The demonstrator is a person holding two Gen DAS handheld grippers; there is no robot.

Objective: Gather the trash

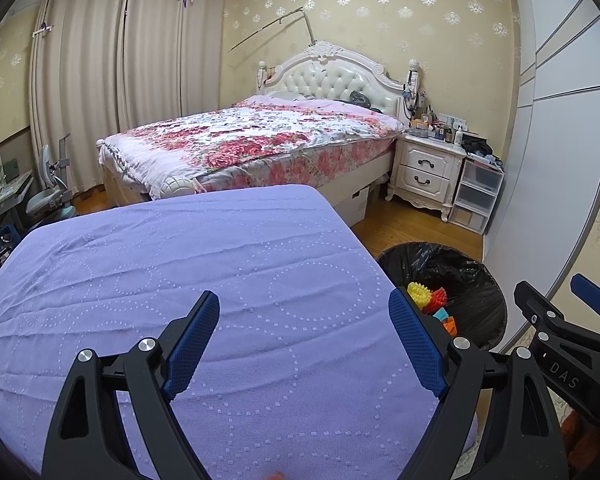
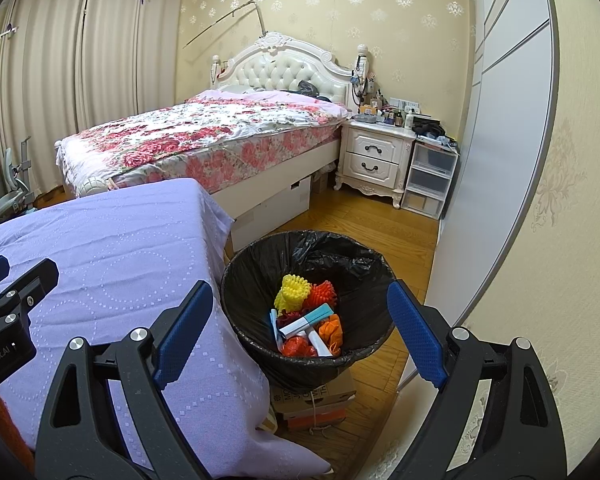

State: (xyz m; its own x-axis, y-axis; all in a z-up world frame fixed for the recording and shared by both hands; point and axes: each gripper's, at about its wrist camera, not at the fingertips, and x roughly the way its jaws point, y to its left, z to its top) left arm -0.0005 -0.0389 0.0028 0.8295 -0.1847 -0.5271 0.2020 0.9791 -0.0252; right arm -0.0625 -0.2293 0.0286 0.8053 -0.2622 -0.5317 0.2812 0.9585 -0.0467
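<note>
A black-lined trash bin (image 2: 260,280) stands on the floor right of the purple-covered table (image 2: 112,248). Inside it lie yellow (image 2: 291,292), red and orange crumpled pieces and white-teal tubes (image 2: 306,320). My right gripper (image 2: 300,324) is open and empty above the bin's near side. My left gripper (image 1: 304,344) is open and empty over the purple table cloth (image 1: 180,264). The bin also shows in the left wrist view (image 1: 472,280), with the right gripper's body (image 1: 572,344) beside it.
The bin sits on cardboard boxes (image 2: 316,400) on the wooden floor. A bed with a floral cover (image 2: 204,136) stands behind, with a white nightstand (image 2: 374,160) and plastic drawers (image 2: 430,180) at its right. A white wardrobe (image 2: 512,100) lines the right side.
</note>
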